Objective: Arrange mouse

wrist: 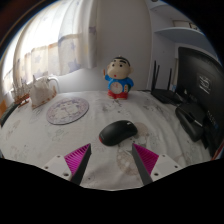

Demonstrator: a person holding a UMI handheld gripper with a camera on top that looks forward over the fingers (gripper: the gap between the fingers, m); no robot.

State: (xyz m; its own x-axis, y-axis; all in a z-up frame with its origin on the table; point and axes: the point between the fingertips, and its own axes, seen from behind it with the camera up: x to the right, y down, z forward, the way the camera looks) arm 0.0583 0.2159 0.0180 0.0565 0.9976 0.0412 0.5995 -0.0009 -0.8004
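One mouse (118, 132) is lying on the surface (60, 140) just ahead of the tongs (112, 158) — their fingers are standing spread, gripping nothing. Beyond it, a figurine (119, 78) is standing upright.

One two-finger gripper (112, 158), seen from behind along its fingers. Fingers spread wide apart, left finger (76, 160) and right finger (148, 160) both angled inward toward their tips. Magenta pads on the inner faces, facing each other. Nothing pressed between them. Held level, slightly above the surface.
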